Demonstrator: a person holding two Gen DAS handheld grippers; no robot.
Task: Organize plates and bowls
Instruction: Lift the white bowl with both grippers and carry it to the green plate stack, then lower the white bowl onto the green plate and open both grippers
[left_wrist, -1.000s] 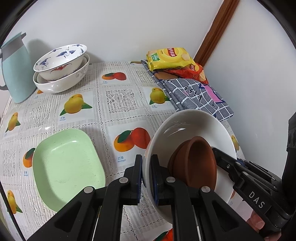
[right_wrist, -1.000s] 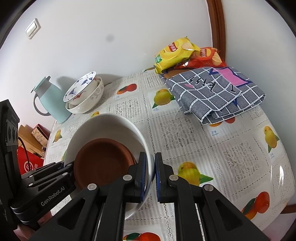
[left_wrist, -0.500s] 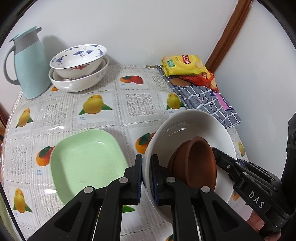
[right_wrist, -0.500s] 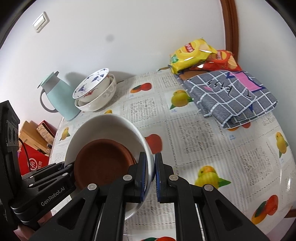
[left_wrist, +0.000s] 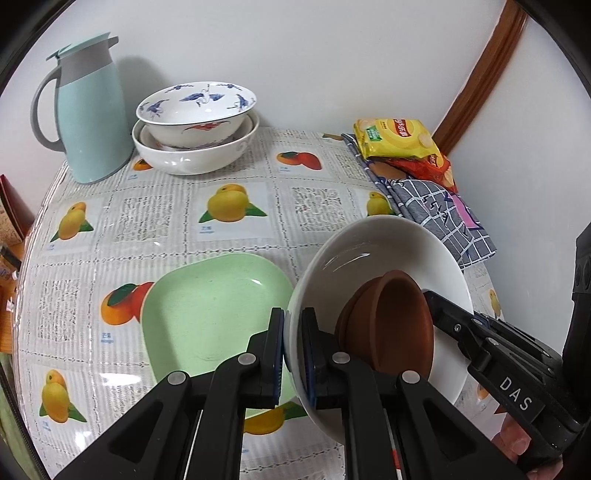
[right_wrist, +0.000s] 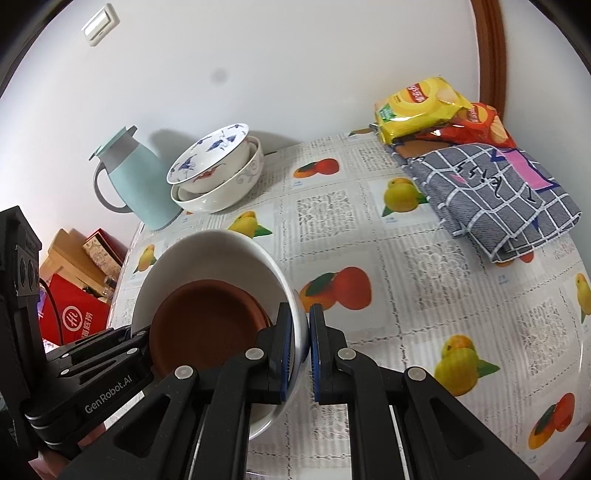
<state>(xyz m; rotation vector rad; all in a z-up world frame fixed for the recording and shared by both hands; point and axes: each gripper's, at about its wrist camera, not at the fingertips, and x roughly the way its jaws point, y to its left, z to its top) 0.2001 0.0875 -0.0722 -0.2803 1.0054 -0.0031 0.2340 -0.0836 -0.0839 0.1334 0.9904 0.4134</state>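
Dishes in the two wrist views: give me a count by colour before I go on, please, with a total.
White: 2, the held white bowl and the plain bowl at the bottom of the stack.
Brown: 1, the brown dish inside the held one.
Green: 1, the green plate.
Blue-patterned: 1, the painted bowl on top of the stack.
Total: 5

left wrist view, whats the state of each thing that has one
left gripper: shut on the white bowl's rim
right gripper: shut on the opposite rim
white bowl: held up, tilted
brown bowls: nested inside it
green plate: empty, flat on table
patterned bowls: stacked
jug: lid shut
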